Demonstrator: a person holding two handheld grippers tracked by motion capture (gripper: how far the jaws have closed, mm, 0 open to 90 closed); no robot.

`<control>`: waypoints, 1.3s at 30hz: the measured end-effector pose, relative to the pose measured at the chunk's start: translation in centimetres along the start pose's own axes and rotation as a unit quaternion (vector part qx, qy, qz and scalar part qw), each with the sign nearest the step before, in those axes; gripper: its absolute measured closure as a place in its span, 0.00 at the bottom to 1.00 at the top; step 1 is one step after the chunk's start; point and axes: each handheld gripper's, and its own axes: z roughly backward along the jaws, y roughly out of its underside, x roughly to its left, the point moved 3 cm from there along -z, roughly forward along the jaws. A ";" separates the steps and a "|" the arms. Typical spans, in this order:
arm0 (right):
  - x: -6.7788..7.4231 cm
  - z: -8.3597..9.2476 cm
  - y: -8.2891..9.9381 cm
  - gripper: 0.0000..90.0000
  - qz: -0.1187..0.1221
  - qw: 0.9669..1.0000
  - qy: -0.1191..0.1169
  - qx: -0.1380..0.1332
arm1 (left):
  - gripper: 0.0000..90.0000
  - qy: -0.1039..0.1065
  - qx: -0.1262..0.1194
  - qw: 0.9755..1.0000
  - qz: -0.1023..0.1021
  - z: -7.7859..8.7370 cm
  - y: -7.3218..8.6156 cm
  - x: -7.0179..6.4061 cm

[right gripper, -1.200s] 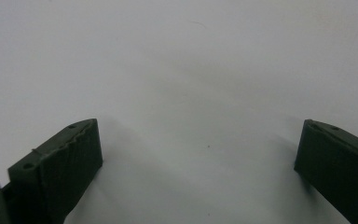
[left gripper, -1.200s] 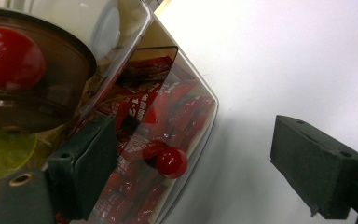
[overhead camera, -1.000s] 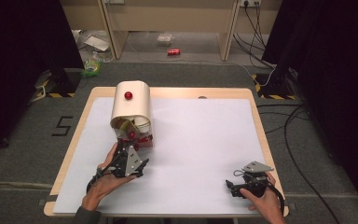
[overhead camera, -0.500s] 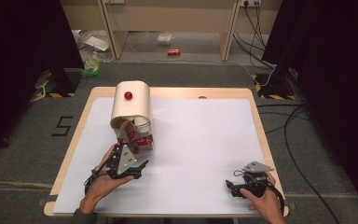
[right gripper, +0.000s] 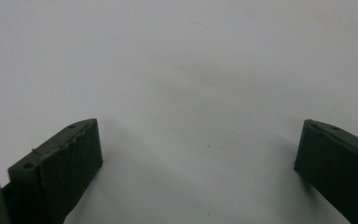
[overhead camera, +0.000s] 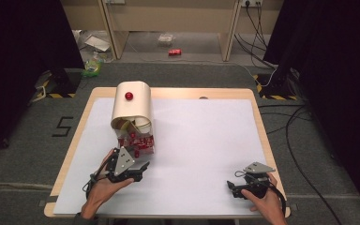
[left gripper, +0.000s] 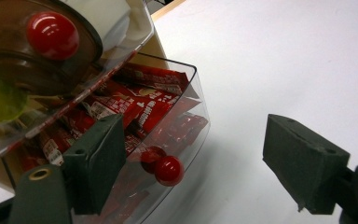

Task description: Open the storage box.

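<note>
The left gripper (left gripper: pixel 193 168) is held released just before the clear drawer (left gripper: pixel 186 107) of red packets, pulled out from the cream cabinet (overhead camera: pixel 132 105); its red knob (left gripper: pixel 168 170) must be pinched next, probably. The right gripper (overhead camera: pixel 249 183) is rested, spread, on the white table (overhead camera: pixel 206 140).

A wooden table (overhead camera: pixel 258 112) with a white sheet (overhead camera: pixel 206 140) stands on grey carpet (overhead camera: pixel 28 154). Behind it are a light wooden cabinet (overhead camera: pixel 168 18), black curtains (overhead camera: pixel 23 37) and floor cables (overhead camera: pixel 300 126).
</note>
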 end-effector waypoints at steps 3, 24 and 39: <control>0.0 0.0 0.0 0.01 -0.001 1.000 0.000 0.000 | 0.24 0.003 -0.003 1.000 0.010 0.2 0.1 -0.1; 0.0 0.0 0.0 0.01 -0.001 1.000 0.000 0.000 | 0.25 0.029 0.011 0.999 0.023 1.8 1.3 -1.9; 0.0 0.0 0.0 0.01 0.000 1.000 0.000 0.000 | 0.26 0.046 0.023 0.998 0.037 2.6 1.8 -2.8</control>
